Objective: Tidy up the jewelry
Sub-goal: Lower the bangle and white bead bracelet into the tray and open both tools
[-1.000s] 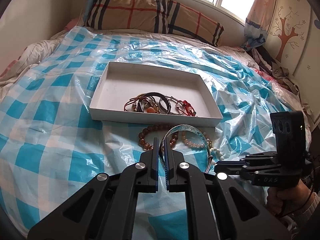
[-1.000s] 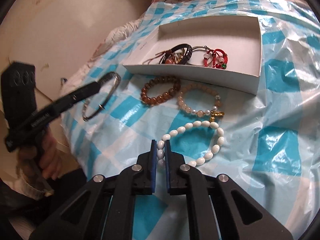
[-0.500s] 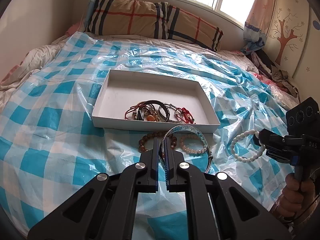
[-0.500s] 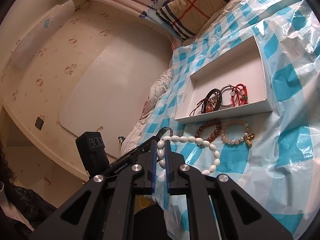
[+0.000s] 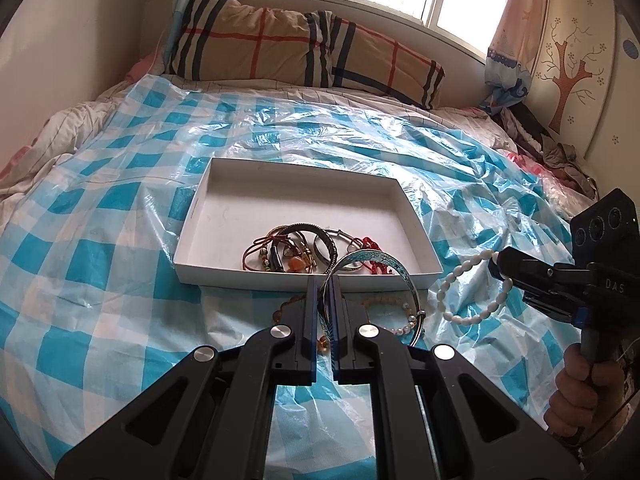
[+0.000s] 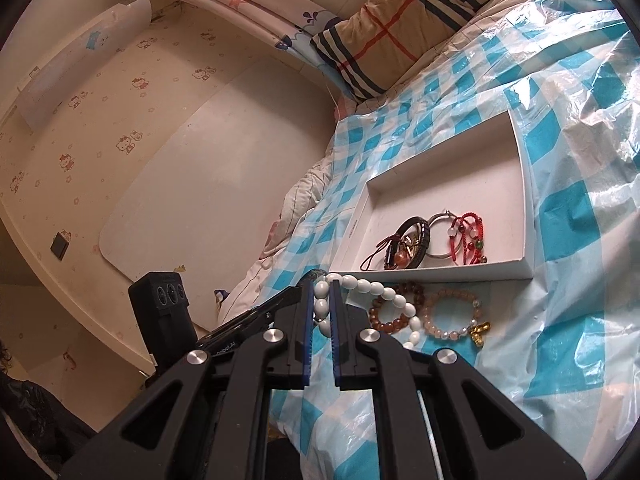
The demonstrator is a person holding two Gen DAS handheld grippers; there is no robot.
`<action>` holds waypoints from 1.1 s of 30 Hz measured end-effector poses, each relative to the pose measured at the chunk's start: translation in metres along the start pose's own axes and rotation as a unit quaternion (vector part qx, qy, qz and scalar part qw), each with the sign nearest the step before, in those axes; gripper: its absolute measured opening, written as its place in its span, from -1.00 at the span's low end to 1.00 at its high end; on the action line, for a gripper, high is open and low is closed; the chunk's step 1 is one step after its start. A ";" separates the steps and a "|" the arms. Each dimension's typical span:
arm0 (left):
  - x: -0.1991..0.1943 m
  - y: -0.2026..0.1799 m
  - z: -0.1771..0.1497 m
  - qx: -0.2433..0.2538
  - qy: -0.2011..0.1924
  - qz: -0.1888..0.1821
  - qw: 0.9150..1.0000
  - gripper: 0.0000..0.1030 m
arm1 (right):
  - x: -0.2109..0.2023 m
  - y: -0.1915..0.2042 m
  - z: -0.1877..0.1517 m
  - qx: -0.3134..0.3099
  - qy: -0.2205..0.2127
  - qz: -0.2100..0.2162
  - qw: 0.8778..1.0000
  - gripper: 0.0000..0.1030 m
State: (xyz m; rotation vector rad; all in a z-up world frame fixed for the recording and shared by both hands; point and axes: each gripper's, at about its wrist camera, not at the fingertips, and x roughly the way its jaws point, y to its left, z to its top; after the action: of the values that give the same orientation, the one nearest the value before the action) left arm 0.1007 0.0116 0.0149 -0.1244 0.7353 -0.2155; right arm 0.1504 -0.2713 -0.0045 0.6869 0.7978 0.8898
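A white tray (image 5: pixel 224 200) (image 6: pixel 516 184) lies on the blue-checked bed and holds several bracelets (image 5: pixel 296 250) (image 6: pixel 432 240). My left gripper (image 5: pixel 324 286) is shut on a blue-patterned silver bangle (image 5: pixel 372 258) and holds it just before the tray's near wall. My right gripper (image 6: pixel 321 292) (image 5: pixel 498 260) is shut on a white bead bracelet (image 6: pixel 376 290) (image 5: pixel 460 292), lifted off the bed to the right of the tray. A brown bead bracelet (image 6: pixel 394 310) and a pink bead bracelet with a gold charm (image 6: pixel 452 314) lie on the plastic in front of the tray.
Crinkled blue-and-white checked plastic sheet (image 5: pixel 100 240) covers the bed. Plaid pillows (image 5: pixel 280 44) lie at the head under the window. Clothes (image 5: pixel 548 152) are piled at the far right. A wall (image 6: pixel 180 140) stands to the left of the bed.
My right gripper lifted the white bead bracelet off the plastic and carried it up beside the tray. My left gripper with the bangle moved closer to the tray.
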 end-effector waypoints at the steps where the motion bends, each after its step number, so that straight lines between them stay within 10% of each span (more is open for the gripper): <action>1: 0.002 0.000 0.002 0.000 -0.001 0.000 1.000 -0.91 | 0.001 -0.003 0.003 0.002 -0.004 -0.002 1.000 -0.83; 29: 0.074 0.005 0.038 0.004 0.003 0.043 0.999 -0.87 | 0.066 -0.033 0.057 -0.041 -0.003 -0.110 0.993 -0.81; 33: 0.064 0.000 0.036 0.015 0.001 0.051 0.999 -0.87 | 0.062 -0.024 0.046 -0.053 0.006 -0.122 0.991 -0.53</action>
State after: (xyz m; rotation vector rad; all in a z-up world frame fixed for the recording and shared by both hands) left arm 0.1712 -0.0026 -0.0001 -0.0584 0.7383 -0.1302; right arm 0.2225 -0.2376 -0.0177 0.4795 0.8204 0.7100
